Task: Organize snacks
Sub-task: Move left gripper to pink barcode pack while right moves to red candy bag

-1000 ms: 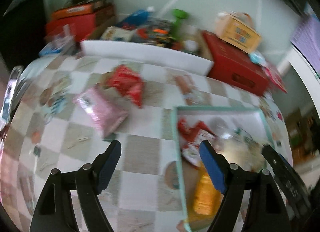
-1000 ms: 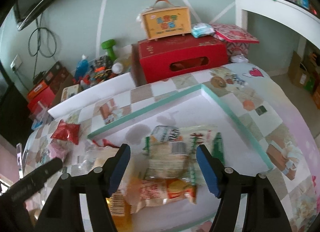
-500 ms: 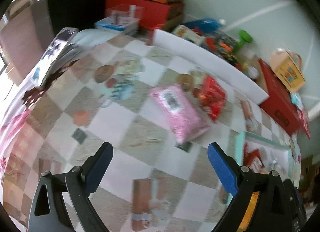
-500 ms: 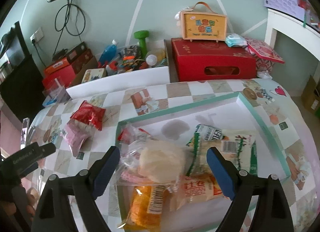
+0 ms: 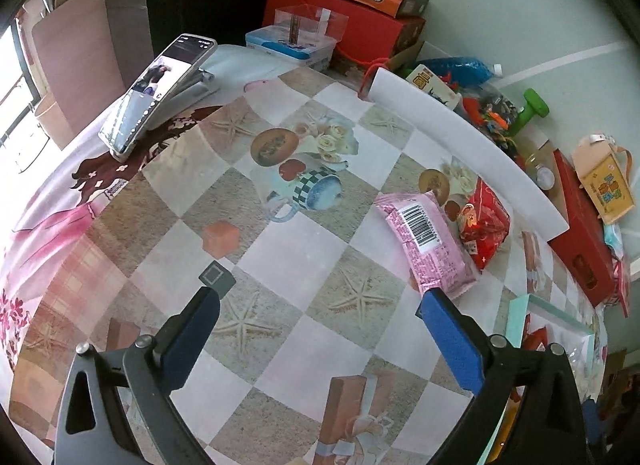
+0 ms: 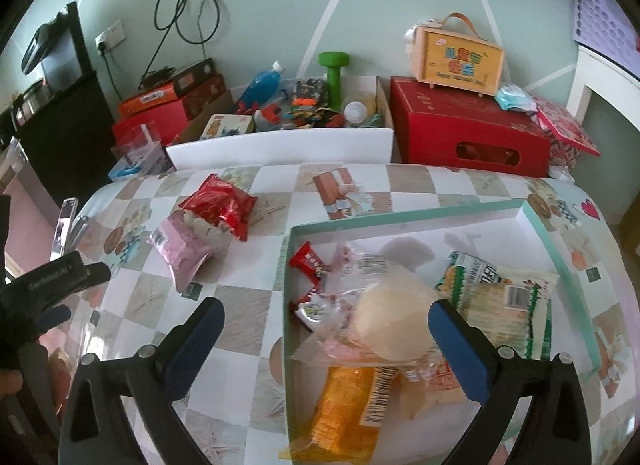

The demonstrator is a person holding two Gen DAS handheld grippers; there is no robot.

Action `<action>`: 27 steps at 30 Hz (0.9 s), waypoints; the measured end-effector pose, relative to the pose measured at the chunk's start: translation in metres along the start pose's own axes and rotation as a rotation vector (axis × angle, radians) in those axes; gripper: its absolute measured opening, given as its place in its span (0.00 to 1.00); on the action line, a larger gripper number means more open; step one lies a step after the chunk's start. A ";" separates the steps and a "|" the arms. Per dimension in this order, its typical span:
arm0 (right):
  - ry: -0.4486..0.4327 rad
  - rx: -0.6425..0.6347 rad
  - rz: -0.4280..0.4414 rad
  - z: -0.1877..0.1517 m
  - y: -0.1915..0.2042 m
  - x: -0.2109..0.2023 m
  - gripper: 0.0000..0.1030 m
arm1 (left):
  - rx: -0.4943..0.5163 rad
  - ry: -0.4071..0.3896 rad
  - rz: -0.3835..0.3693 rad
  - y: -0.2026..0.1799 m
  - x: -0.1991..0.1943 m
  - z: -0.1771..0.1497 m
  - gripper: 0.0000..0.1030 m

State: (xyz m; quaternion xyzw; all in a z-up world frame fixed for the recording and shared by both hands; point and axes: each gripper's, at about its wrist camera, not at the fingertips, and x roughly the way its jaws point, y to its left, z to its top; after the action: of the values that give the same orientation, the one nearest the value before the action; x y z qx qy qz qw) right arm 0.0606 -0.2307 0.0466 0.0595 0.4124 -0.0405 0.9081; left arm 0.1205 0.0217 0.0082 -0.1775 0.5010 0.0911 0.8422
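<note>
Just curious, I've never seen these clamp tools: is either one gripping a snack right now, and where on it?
No. The left gripper and right gripper both stand open with nothing between their pads; their jaws have just been opening.

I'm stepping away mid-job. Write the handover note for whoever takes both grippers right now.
Left gripper: jaws have just been opening, nothing between them, over bare tablecloth.
Right gripper: jaws have just been opening, empty, above the tray's left edge.
Done: clear-wrapped bun, orange pack, green-striped pack and small red sweets lie in the tray.
Left: pink packet and red bag, touching, on the table outside the tray.
</note>
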 end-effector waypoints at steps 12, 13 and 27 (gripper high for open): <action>-0.008 -0.011 0.004 0.004 0.013 0.007 1.00 | 0.047 0.029 -0.083 -0.011 0.015 0.009 0.98; -0.007 -0.010 0.002 0.005 0.013 0.008 1.00 | 0.053 0.037 -0.091 -0.013 0.018 0.010 0.98; 0.001 0.081 0.091 0.047 0.017 0.034 1.00 | 0.092 0.006 -0.178 -0.032 0.037 0.030 0.98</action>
State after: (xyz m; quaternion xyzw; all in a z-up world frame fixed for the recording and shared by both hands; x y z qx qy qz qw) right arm 0.1197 -0.2216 0.0530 0.1148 0.4079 -0.0160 0.9057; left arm 0.1736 0.0029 -0.0044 -0.1828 0.4893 -0.0076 0.8527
